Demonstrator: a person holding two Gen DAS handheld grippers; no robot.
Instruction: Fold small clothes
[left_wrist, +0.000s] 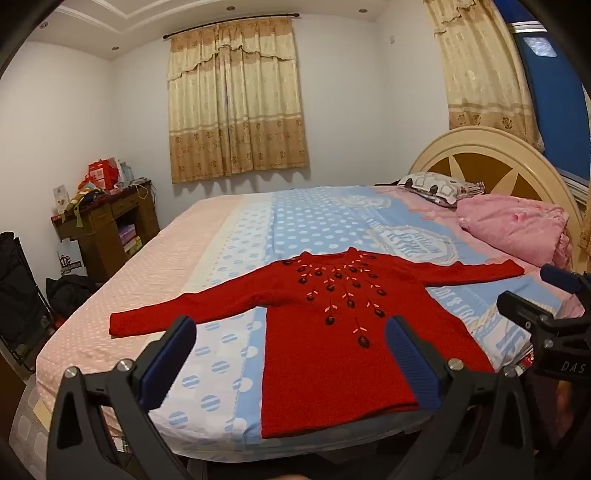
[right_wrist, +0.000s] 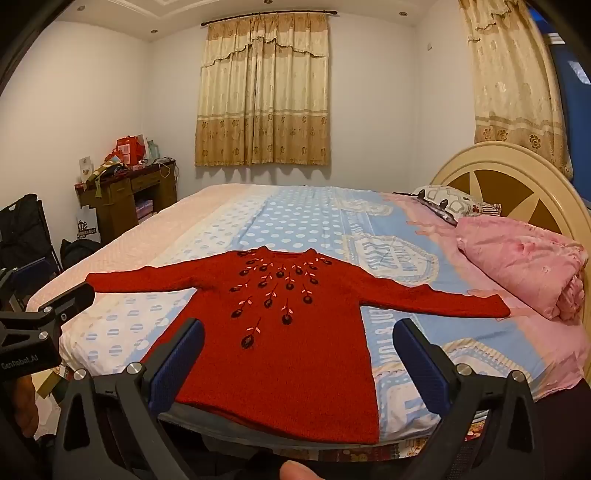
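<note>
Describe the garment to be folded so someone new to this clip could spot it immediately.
Start at the large bed with the round cream headboard. On its near edge, spread flat with both sleeves stretched out sideways, lies a red sweater. Its solid red knit, with dark beads and pink stitching fanning down from the collar, sets it apart from the pale blue and pink dotted sheet and the pink pillow nearby.

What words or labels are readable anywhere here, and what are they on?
"GenRobot.AI": on the left gripper, seen from the right wrist.
"DAS": cut off, on the right gripper, seen from the left wrist.
Bedsheet emblem and border lettering: too distorted to read.
White bag by the desk: print too small.
</note>
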